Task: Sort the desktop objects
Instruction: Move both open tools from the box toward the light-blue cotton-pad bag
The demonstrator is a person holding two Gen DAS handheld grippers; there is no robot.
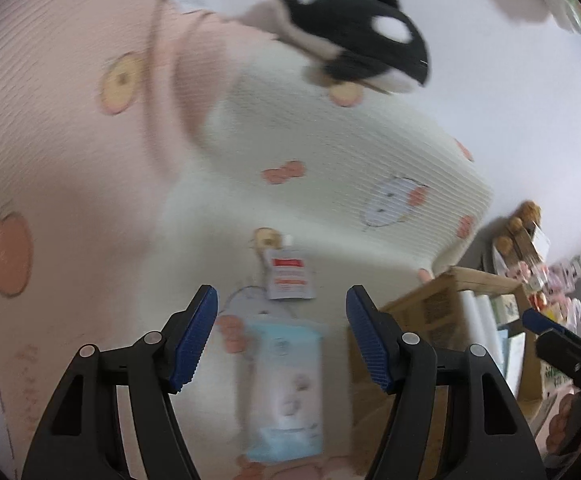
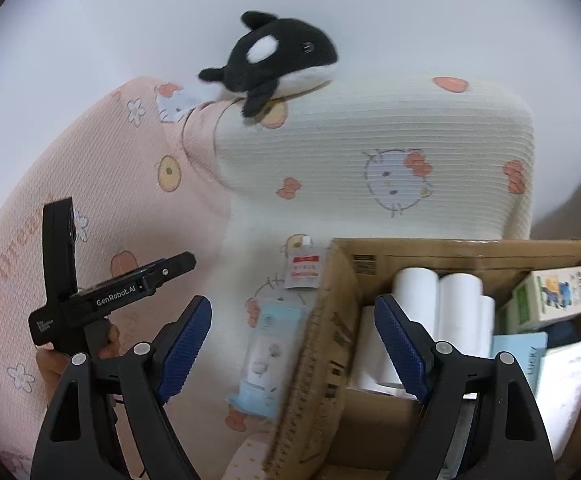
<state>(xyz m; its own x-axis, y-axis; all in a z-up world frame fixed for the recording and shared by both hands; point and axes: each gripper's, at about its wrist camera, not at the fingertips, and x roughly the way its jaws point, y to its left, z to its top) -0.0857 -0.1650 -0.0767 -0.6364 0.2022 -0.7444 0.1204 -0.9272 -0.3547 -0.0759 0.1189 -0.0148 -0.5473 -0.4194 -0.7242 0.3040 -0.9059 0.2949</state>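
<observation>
A light blue wipes packet [image 1: 286, 388] [image 2: 268, 360] lies flat on the printed bedding, with a small red-labelled sachet [image 1: 290, 280] [image 2: 305, 268] just beyond it. My left gripper [image 1: 281, 296] hovers over both, open, nothing between its pads; it shows at the left of the right wrist view [image 2: 178, 264], held by a hand. An open cardboard box [image 2: 330, 312] [image 1: 422, 308] stands right of the packet. My right gripper [image 2: 292, 304] is open over the box's left wall, holding nothing. A black-and-white orca plush [image 1: 354, 36] [image 2: 278, 60] rests on the pillow.
The box holds white paper rolls [image 2: 438, 300], a green carton [image 2: 546, 300] and blue and white cards. A cream pillow [image 2: 370, 152] and a pink cover [image 2: 90, 184] fill the far side. Cluttered shelves [image 1: 530, 264] stand at the right.
</observation>
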